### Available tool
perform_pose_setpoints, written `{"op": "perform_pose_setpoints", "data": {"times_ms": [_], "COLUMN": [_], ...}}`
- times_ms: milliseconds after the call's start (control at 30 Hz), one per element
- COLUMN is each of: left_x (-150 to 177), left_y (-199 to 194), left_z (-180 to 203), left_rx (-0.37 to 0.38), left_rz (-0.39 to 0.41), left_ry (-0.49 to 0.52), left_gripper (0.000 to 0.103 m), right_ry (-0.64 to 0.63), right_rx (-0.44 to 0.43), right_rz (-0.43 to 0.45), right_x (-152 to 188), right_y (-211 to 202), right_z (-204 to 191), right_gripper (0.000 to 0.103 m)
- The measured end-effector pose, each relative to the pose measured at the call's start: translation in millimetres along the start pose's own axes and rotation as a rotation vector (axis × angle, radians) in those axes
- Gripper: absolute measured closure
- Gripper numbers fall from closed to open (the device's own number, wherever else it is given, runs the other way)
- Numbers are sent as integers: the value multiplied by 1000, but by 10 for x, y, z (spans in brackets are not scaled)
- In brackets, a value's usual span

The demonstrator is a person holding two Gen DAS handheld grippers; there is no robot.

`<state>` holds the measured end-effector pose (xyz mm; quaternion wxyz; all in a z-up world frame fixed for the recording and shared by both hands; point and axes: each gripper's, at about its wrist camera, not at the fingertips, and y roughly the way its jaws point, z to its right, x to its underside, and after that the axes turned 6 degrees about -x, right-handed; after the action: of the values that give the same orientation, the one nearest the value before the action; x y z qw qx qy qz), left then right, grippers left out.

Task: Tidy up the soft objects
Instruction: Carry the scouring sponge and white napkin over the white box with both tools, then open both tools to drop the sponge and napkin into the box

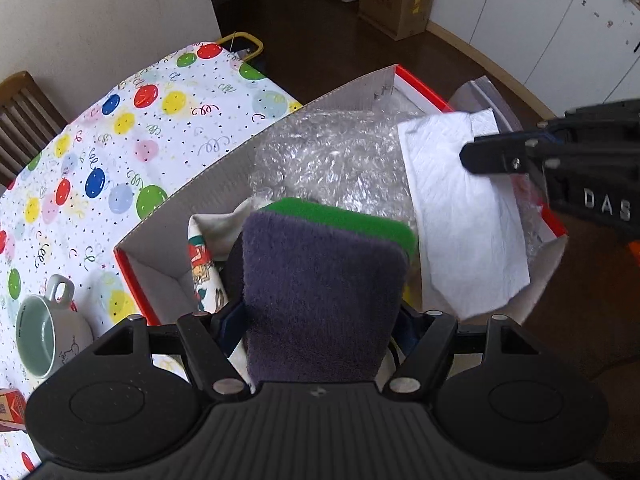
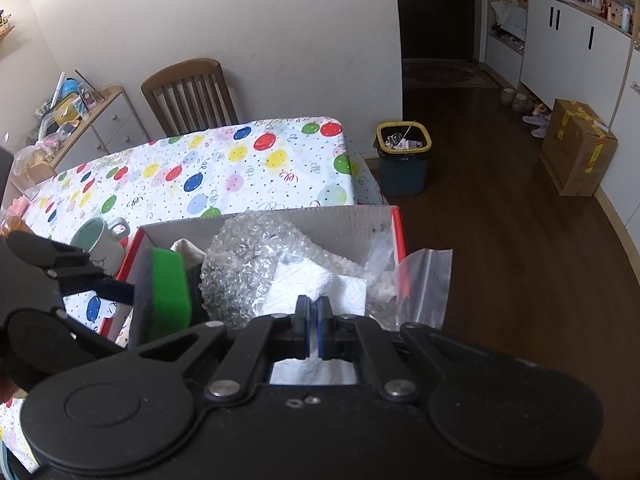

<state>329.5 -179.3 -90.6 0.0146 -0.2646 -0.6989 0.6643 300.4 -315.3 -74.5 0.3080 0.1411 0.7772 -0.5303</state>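
I hold the sponge [image 1: 324, 280] in my left gripper [image 1: 320, 320] and the paper towel [image 1: 460, 208] pinched in my right gripper [image 2: 313, 316], both above the box [image 1: 224, 168] at the bench's right edge, for dropping in.

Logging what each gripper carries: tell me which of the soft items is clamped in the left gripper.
The purple-and-green sponge, held between the left gripper fingers over the box. The white paper towel is in the right gripper.
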Motion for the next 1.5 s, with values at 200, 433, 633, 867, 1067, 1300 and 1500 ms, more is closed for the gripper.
{"op": "perform_pose_setpoints", "data": {"times_ms": [200,433,633,867,1067,1300,1500], "left_x": [-93,-131,-86,5,115,257,400], "left_y": [138,246,266,198,111,-17,-215], "left_z": [-11,-4,-11,-54,-133,-239,-329], "left_rx": [-6,-10,-13,0,35,50,55], "left_rz": [-13,-11,21,84,116,167,250], "left_ry": [-3,-2,-27,-83,-132,-171,-191], "left_gripper": [31,31,30,27,25,25,25], "right_ry": [-1,10,5,5,3,-19,-12], "right_rx": [-8,-12,-8,-6,-6,14,33], "right_rz": [-20,-43,-57,-68,-66,-55,-42], "right_x": [17,38,70,81,91,122,163], "right_y": [88,163,210,235,223,139,60], "right_z": [34,66,68,65,31,-68,-140], "right_gripper": [100,100,100,99,93,84,68]}}
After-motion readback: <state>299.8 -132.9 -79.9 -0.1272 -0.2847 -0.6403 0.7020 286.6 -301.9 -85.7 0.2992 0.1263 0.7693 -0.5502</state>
